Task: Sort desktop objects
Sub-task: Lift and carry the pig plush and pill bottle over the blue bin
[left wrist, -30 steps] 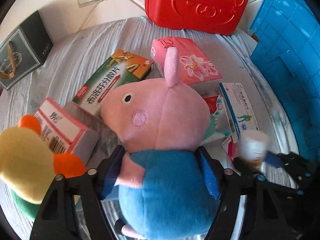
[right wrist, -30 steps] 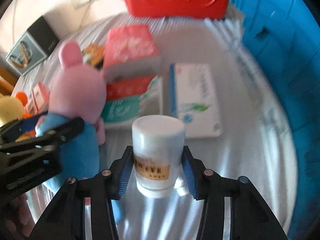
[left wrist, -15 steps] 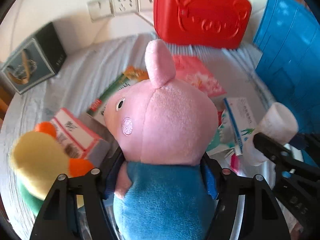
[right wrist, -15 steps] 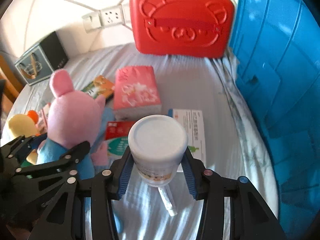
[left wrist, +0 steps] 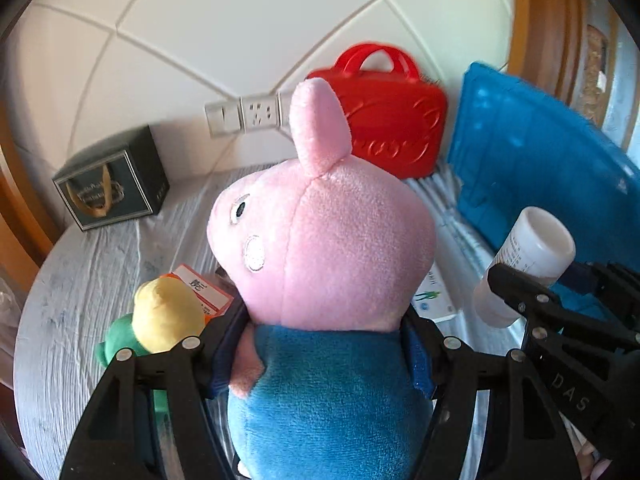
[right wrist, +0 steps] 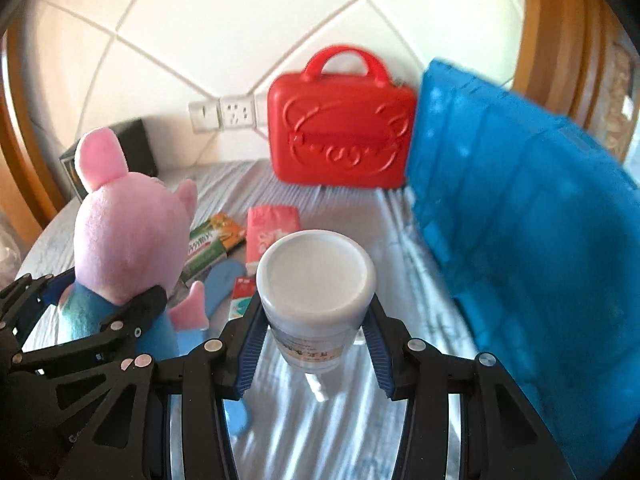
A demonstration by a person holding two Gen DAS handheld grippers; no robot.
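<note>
A plush pig [left wrist: 328,264] with a pink head and blue body fills the left wrist view, held off the table with my left gripper [left wrist: 324,364] shut on its blue body. The same plush pig [right wrist: 128,236] shows at the left of the right wrist view. My right gripper [right wrist: 314,340] is shut on a white medicine bottle [right wrist: 316,292], lifted above the grey tablecloth. That bottle [left wrist: 528,260] also appears at the right edge of the left wrist view.
On the table lie a yellow and green plush toy [left wrist: 160,320], a pink tissue pack [right wrist: 272,232], a green and orange box [right wrist: 212,244] and other small boxes. A red case [right wrist: 340,128] and dark box [left wrist: 112,188] stand at the wall. A blue crate [right wrist: 520,220] rises at right.
Both grippers have risen with their loads, the pig and the bottle. The views have tilted up, so the wall tiles and the red case's handle now show.
</note>
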